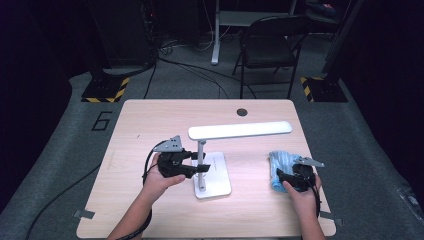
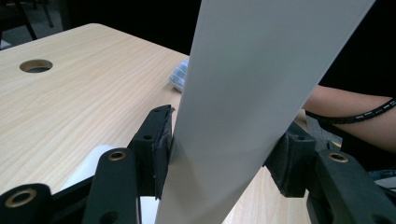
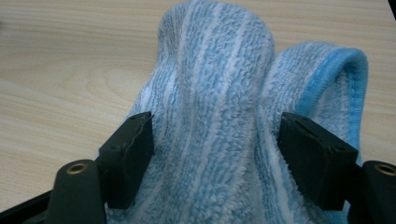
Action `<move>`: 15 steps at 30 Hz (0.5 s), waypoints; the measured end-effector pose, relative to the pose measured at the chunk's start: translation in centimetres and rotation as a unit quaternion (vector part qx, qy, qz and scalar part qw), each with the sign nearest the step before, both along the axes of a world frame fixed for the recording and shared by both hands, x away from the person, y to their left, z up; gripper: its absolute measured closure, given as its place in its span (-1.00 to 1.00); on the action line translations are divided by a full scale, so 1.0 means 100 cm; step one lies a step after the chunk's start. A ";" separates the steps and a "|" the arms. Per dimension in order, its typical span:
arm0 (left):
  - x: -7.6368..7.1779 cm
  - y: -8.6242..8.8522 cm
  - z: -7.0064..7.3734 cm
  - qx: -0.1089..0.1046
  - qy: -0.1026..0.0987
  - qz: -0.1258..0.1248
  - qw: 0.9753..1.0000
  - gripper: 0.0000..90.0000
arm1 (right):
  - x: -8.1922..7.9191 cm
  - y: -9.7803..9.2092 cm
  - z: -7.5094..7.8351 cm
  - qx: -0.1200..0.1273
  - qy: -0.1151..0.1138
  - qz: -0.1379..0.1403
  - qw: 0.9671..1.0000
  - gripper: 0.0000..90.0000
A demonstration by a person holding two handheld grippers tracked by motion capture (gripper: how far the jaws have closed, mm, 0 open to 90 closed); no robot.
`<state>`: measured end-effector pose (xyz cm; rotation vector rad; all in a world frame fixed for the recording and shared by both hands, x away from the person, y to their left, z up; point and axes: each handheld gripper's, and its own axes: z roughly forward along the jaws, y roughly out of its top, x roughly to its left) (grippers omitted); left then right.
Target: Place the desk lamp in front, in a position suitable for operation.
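Your left gripper (image 1: 202,167) sits near the middle of the desk (image 1: 150,120), a little toward the near edge, with its jaws around the thin upright post of the white lamp (image 1: 240,130). In the left gripper view the pale post runs up between the two black jaws; the left pad (image 2: 156,149) presses right against it and the right pad (image 2: 287,161) meets its other side, so the jaws are closed on the post. The lamp stands on a flat white base (image 1: 215,175) just to the right of your left hand (image 1: 162,175), and its long flat head reaches out level toward the right edge of the desk, above the wood.

Your right gripper (image 1: 285,176) is near the right edge, toward the near right corner. Its jaws are set around a bunched blue striped cloth (image 1: 280,165) that lies on the desk. In the right gripper view the cloth (image 3: 219,116) humps up between the pads: the left pad (image 3: 128,156) sinks into the pile, and the right pad (image 3: 310,158) sits against a fold with a plain blue hem. The jaws stand fairly wide, yet both pads touch the cloth, so they grip it loosely around its bulk.

The cloth and the lamp base are well apart. A round hole (image 1: 242,112) lies near the far edge of the desk.
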<state>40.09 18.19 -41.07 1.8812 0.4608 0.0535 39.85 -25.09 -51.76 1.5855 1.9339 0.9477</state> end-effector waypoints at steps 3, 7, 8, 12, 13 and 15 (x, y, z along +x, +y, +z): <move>0.000 0.000 0.000 0.002 0.000 0.002 1.000 0.04 | -0.003 0.001 0.002 -0.005 -0.019 -0.001 1.000 -0.33; 0.000 0.000 0.000 0.001 0.000 0.002 1.000 0.04 | -0.002 0.002 0.001 -0.010 -0.011 0.003 1.000 -0.33; 0.000 0.000 0.000 0.001 0.000 0.002 1.000 0.04 | -0.002 0.002 0.001 -0.010 -0.011 0.003 1.000 -0.33; 0.000 0.000 0.000 0.001 -0.001 0.002 1.000 0.04 | -0.003 -0.002 0.002 -0.007 -0.012 -0.006 1.000 -0.05; 0.000 0.000 0.000 0.001 -0.001 0.002 1.000 0.04 | -0.003 -0.003 0.002 -0.009 -0.009 -0.004 1.000 0.00; 0.000 0.000 0.000 -0.001 -0.001 0.002 1.000 0.04 | -0.003 -0.002 0.002 -0.021 -0.003 -0.008 1.000 0.09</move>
